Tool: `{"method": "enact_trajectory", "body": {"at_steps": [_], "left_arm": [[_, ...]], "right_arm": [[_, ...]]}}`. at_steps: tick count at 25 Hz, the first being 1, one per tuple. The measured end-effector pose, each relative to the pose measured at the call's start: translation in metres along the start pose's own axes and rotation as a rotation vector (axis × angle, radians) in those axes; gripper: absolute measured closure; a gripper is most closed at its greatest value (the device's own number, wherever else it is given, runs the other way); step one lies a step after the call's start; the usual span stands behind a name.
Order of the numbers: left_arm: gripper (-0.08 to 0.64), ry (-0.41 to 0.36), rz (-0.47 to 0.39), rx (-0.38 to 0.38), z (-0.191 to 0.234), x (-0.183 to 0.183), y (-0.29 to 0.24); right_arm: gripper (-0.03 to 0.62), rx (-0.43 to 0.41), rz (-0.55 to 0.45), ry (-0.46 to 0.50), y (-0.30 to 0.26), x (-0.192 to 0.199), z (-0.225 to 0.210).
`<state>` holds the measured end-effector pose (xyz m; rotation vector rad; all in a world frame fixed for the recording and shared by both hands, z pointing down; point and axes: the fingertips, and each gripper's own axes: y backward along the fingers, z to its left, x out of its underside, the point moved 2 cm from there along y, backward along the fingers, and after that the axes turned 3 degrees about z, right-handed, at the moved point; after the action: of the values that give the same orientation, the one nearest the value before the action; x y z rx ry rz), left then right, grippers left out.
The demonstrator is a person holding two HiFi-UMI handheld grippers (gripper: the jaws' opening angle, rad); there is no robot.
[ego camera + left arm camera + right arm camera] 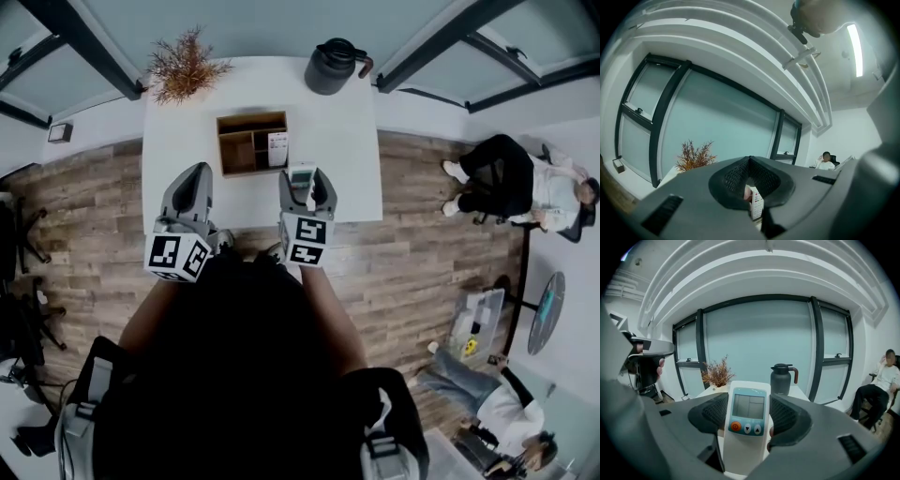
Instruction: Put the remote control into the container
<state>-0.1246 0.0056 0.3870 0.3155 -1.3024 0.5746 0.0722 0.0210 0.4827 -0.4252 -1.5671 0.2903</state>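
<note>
I see my left gripper (194, 178) and right gripper (303, 182), grey with black-and-white marker cubes (178, 255), before the wearer's black top (244, 375).

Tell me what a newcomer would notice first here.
The white remote stands out, clamped between the fingers of the right gripper over the table's near edge. Beyond it a wooden container sits mid-table, with a dark jug and a dried plant along the far edge.
</note>
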Motion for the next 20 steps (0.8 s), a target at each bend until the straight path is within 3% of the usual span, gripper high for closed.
{"method": "enact_trajectory", "body": {"at_steps": [20], "left_arm": [[0.552,0.02,0.001,-0.061,0.069,-0.01,0.008]], "right_arm": [[0.314,-0.125,-0.034,0.042,-0.062,-0.038,0.098]]}}
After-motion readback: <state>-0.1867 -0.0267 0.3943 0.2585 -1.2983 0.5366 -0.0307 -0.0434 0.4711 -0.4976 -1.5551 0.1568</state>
